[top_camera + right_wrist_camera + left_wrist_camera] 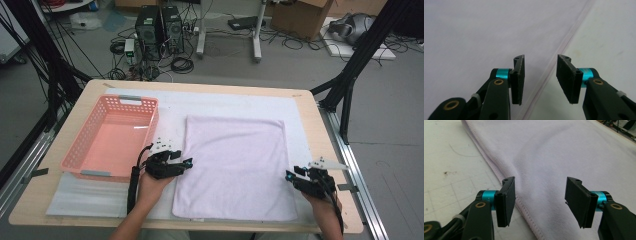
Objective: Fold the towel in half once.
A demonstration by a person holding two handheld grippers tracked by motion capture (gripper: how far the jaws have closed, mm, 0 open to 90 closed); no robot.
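Note:
A pale lilac towel [235, 165] lies flat on the white mat in the middle of the table. My left gripper [189, 162] hovers at the towel's left edge, open, its jaws straddling the hemmed edge of the towel [544, 170]. At the towel's right edge my right gripper [289, 176] is open too. In the right gripper view the jaws of the right gripper [540, 80] stand apart over the towel's hem [564, 47], with nothing held.
A pink plastic basket [80, 150] stands at the table's left, just beyond my left hand. A white mat [235, 102] covers most of the wooden table [310, 120]. Black frame legs, computers and cables stand on the floor behind.

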